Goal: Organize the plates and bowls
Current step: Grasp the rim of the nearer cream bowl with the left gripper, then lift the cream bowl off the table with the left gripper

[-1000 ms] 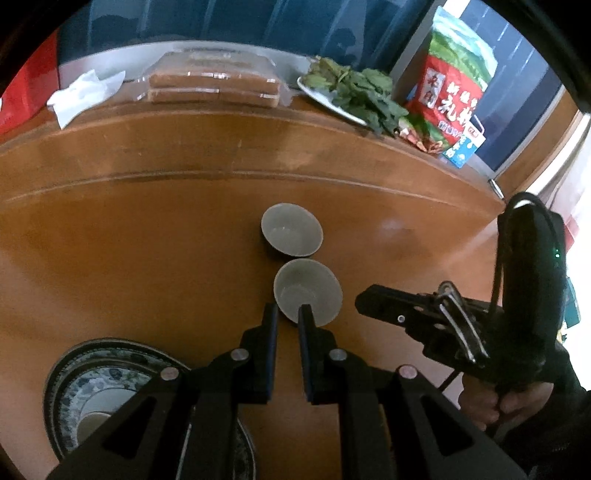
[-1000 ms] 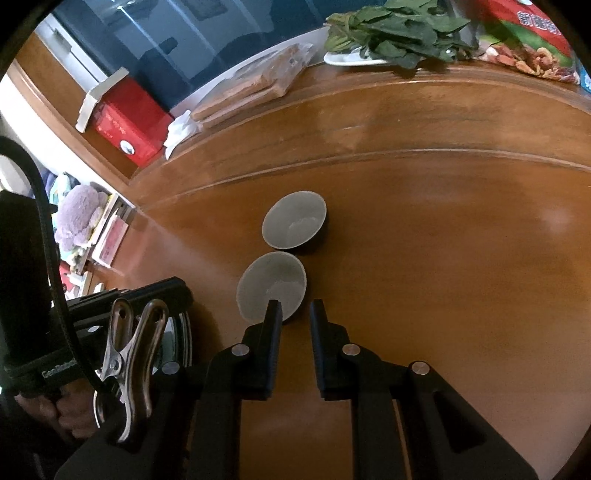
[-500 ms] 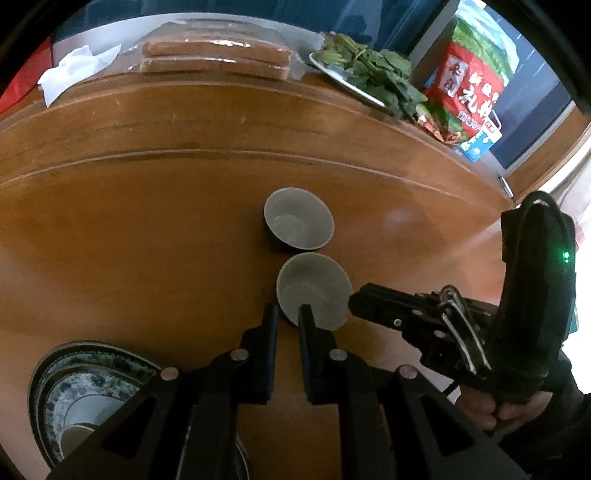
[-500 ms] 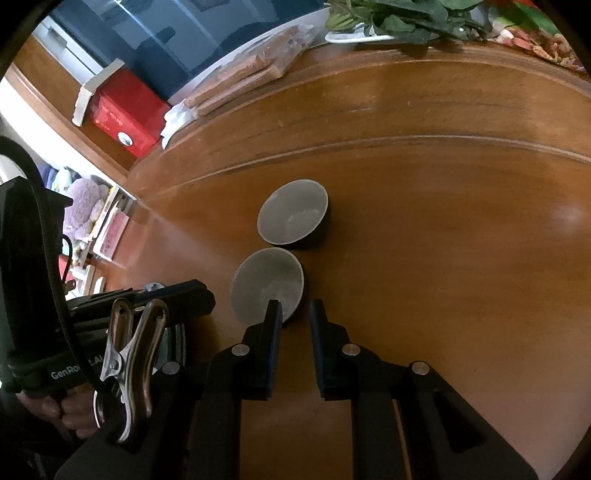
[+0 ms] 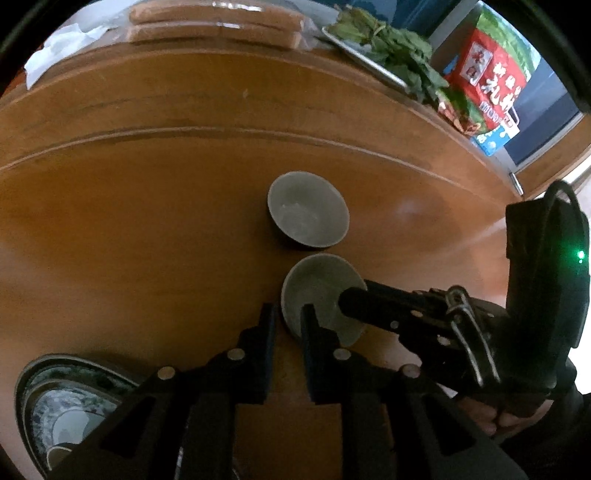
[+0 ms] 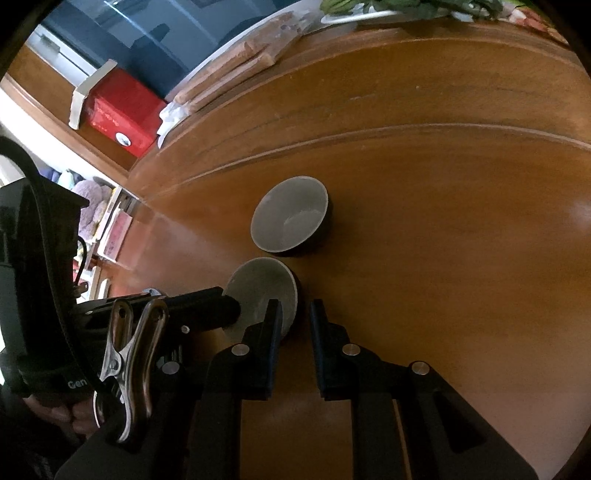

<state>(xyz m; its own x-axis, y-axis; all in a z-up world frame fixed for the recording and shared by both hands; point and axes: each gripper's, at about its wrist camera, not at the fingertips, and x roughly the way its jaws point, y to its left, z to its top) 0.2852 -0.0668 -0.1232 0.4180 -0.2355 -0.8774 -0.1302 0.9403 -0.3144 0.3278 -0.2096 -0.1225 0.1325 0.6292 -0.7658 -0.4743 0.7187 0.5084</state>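
Observation:
Two small grey bowls stand side by side on the brown wooden table. The far bowl is free. The near bowl has both grippers at its rim. My left gripper is narrowly open, its fingers straddling the bowl's near-left rim. My right gripper is narrowly open, its fingers straddling the bowl's right rim. A stack of blue-patterned plates lies at the lower left in the left wrist view.
At the table's far edge lie a tray of green leaves, a wrapped pack of brown sticks, a white tissue and a red-green bag. A red box sits on a shelf beyond.
Both grippers moved forward to the near bowl; their fingers now straddle its rim from opposite sides. The bowls have not moved.

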